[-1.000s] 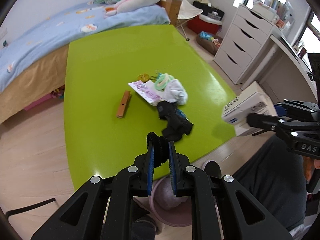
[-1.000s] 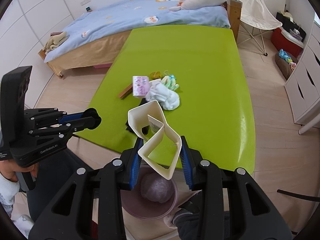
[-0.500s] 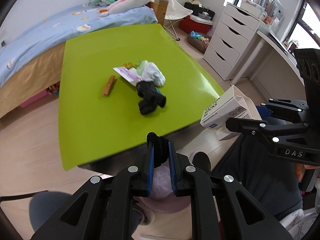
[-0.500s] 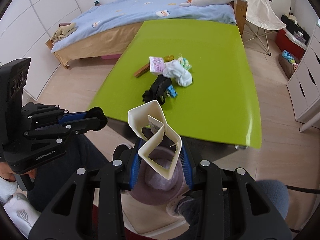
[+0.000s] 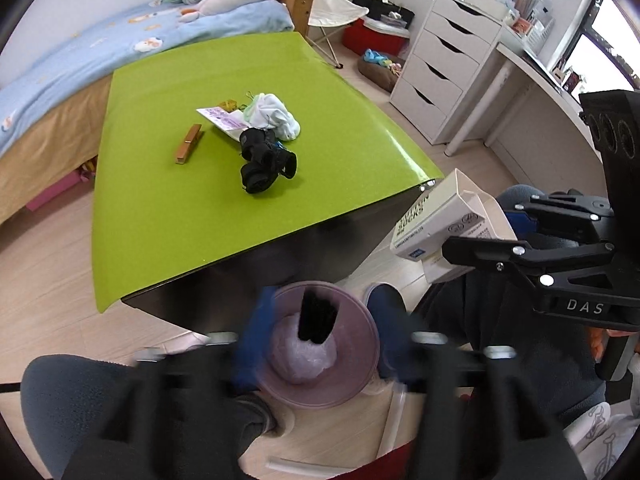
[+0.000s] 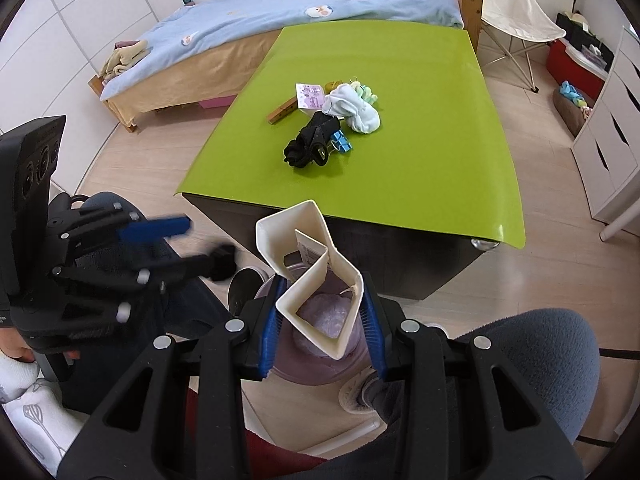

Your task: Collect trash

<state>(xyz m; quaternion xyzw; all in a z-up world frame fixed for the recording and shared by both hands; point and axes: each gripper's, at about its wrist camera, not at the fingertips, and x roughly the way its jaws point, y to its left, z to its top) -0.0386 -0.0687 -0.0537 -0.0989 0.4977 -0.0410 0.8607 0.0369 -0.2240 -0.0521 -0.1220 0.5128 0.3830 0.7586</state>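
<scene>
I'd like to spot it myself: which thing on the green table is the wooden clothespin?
On the green table, find the small pile with the white sock and black sock. The wooden clothespin lies alone just left of it, the only brown, stick-shaped piece.

Directly below the left gripper (image 5: pixel 320 344), whose jaws were opening with a blurred black scrap (image 5: pixel 317 316) loose between them, the mouth of the mauve bin (image 5: pixel 360 372) lay unobstructed. The right gripper (image 6: pixel 322 326) hovered over the same bin (image 6: pixel 280 364), its crushed white carton (image 6: pixel 316 280) filling the gap between its fingers. Beyond both tongs the dark edge of the green table (image 5: pixel 160 208) blocked forward travel. The person's knees (image 6: pixel 540 356) hemmed in the bin on either side, leaving a narrow channel downward.
</scene>
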